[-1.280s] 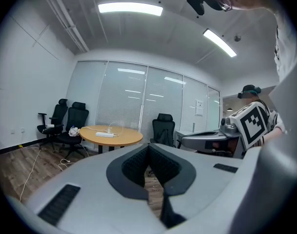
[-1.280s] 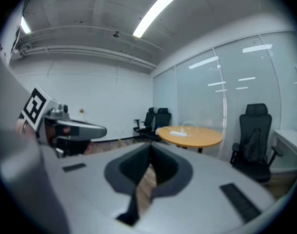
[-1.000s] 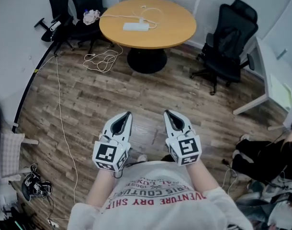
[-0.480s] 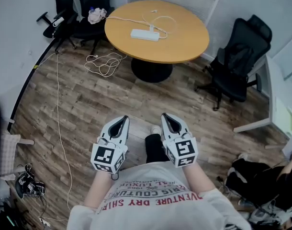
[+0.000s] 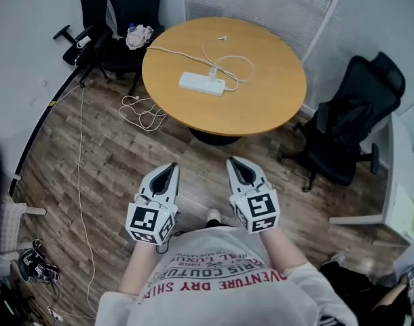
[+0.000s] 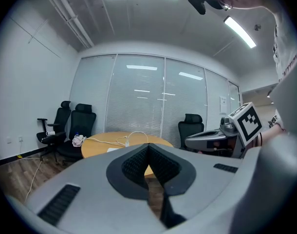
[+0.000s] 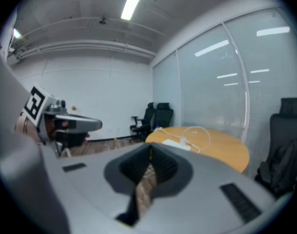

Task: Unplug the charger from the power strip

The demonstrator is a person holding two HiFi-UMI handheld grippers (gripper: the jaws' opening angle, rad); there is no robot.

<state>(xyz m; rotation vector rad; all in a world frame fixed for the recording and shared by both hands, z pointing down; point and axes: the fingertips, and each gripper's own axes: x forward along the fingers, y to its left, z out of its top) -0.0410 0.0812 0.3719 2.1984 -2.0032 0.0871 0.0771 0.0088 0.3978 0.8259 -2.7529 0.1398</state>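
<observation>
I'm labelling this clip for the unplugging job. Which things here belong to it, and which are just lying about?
Job: power strip, charger plugged into it, round table under them, left gripper and right gripper, both shut and empty.

Lying about: office chairs, cloth bundle on one chair, coiled cable on the floor.

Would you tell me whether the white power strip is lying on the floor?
No, the power strip lies on top of the round wooden table.
</observation>
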